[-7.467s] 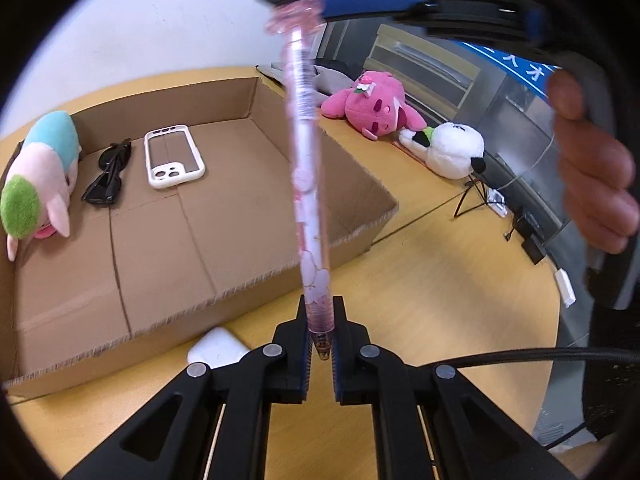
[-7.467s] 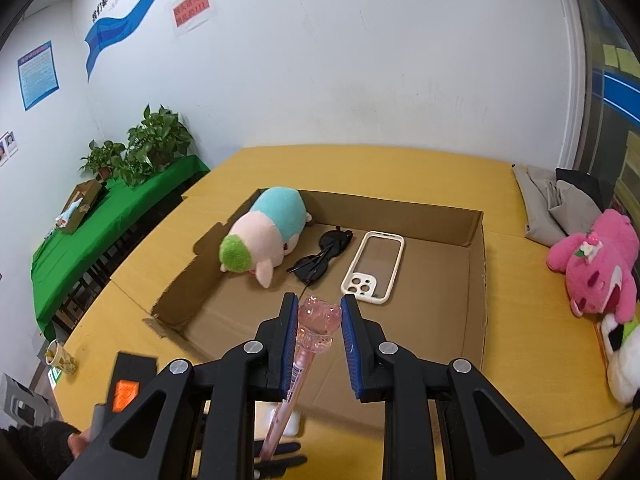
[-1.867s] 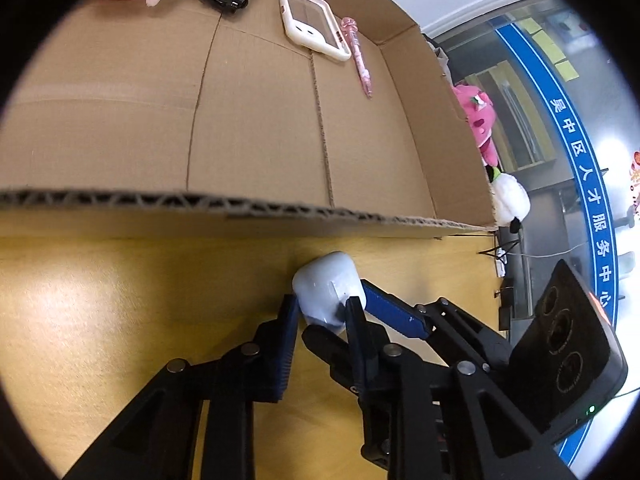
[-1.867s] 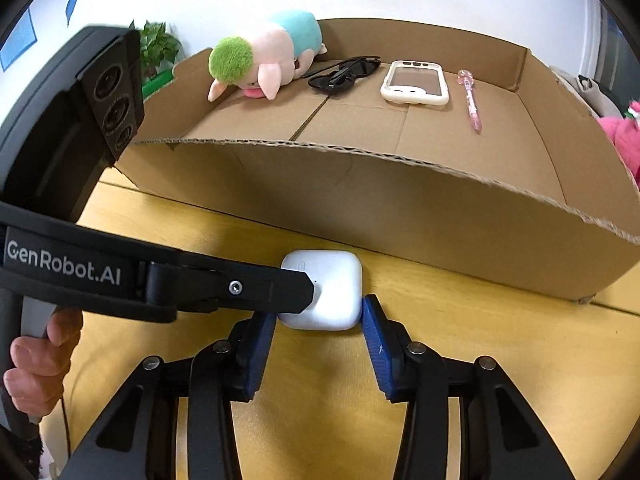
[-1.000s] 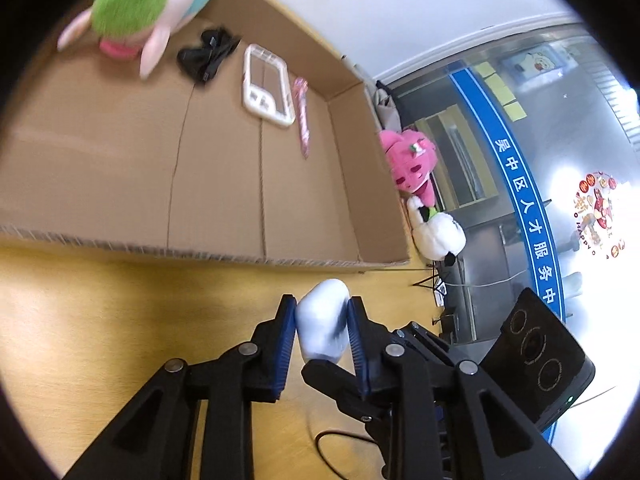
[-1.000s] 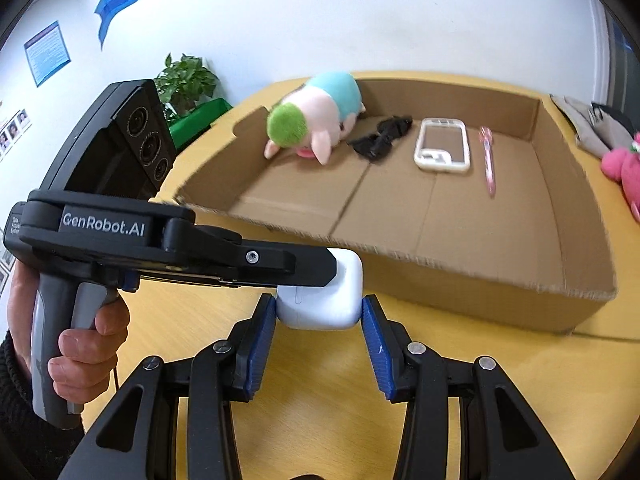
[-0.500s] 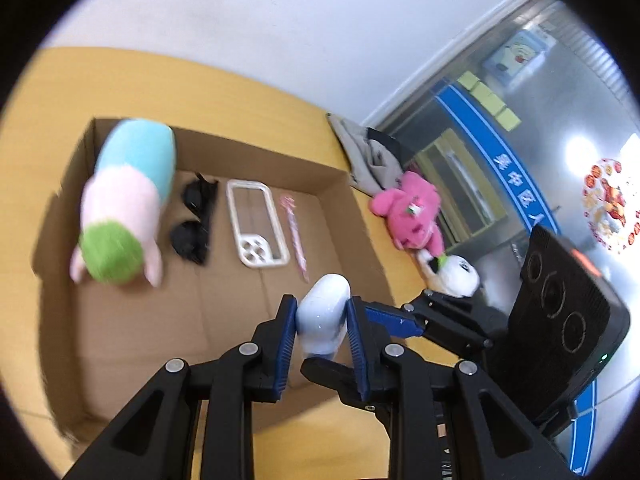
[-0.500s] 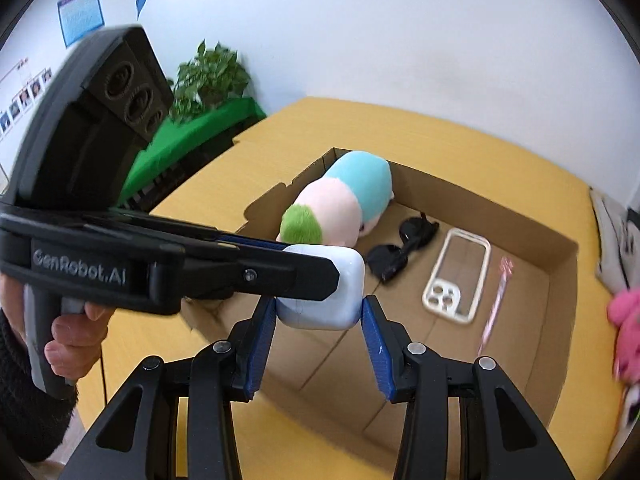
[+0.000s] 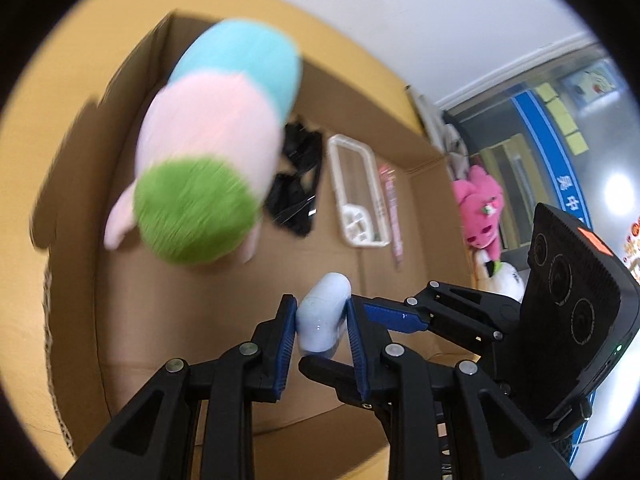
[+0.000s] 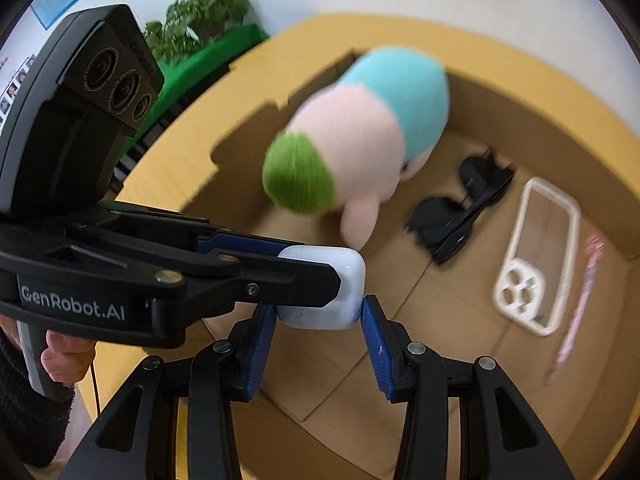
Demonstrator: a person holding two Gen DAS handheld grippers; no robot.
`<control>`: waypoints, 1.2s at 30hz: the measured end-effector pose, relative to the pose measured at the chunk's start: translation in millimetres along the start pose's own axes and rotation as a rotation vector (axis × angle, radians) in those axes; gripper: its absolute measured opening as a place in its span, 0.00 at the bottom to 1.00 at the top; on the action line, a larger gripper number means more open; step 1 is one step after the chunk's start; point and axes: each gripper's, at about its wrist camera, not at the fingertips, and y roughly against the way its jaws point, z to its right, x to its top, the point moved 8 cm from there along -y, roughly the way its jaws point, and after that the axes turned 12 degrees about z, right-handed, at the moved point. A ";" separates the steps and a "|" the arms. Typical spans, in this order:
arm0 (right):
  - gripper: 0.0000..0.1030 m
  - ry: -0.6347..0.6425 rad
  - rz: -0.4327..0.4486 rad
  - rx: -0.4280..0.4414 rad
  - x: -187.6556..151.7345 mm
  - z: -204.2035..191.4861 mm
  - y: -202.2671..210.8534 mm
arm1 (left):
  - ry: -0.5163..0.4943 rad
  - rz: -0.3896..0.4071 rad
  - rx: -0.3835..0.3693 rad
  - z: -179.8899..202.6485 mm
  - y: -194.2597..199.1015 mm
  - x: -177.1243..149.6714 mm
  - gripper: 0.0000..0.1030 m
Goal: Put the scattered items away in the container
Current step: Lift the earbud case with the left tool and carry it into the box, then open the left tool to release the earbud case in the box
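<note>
A white earbud case (image 9: 322, 318) hangs in the air over the floor of the cardboard box (image 9: 360, 92), just short of the plush toy. My left gripper (image 9: 320, 336) is shut on its two flat sides. My right gripper (image 10: 318, 336) is shut on the same case (image 10: 320, 296) from the other direction, and its fingers (image 9: 396, 316) reach in from the right in the left wrist view. Inside the box lie a green, pink and blue plush toy (image 10: 360, 132), black sunglasses (image 10: 460, 208), a white phone case (image 10: 536, 256) and a pink pen (image 10: 580, 300).
The box stands on a yellow table (image 10: 520, 40). A pink plush (image 9: 480, 208) and a white plush (image 9: 504, 280) lie on the table beyond the box's right wall. A person's hand (image 10: 60, 352) holds the left gripper's handle. Green plants (image 10: 200, 12) stand by the wall.
Both grippers have carried the earbud case from above the box's near part further in toward the plush toy, which now looks much larger and closer. Both grips are unchanged.
</note>
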 end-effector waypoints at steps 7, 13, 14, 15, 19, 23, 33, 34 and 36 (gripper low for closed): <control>0.46 -0.024 -0.088 0.021 -22.8 1.4 -28.7 | 0.051 -0.049 0.047 -22.0 -17.2 -16.5 0.24; 0.46 -0.028 -0.131 0.007 -38.0 4.1 -40.2 | 0.088 -0.086 0.077 -35.3 -29.0 -26.3 0.25; 0.46 -0.031 -0.132 0.006 -39.2 4.5 -40.7 | 0.092 -0.083 0.077 -36.5 -28.7 -26.6 0.25; 0.46 -0.035 -0.131 0.006 -39.4 4.9 -40.0 | 0.100 -0.083 0.073 -37.4 -28.1 -26.5 0.25; 0.46 -0.036 -0.129 0.002 -41.6 4.6 -38.7 | 0.101 -0.072 0.082 -40.5 -26.2 -26.5 0.26; 0.47 -0.043 -0.124 0.004 -45.0 3.4 -36.4 | 0.088 -0.069 0.126 -44.6 -22.9 -27.2 0.26; 0.88 -0.042 0.002 -0.058 -49.6 7.1 14.6 | -0.038 0.061 0.200 -31.2 10.6 -13.9 0.36; 0.89 -0.041 0.041 -0.082 -51.5 8.7 27.9 | -0.081 0.093 0.219 -25.3 17.7 -12.3 0.36; 0.93 -0.027 0.133 -0.149 -59.5 12.1 59.3 | -0.191 0.180 0.271 -8.8 38.1 -12.2 0.42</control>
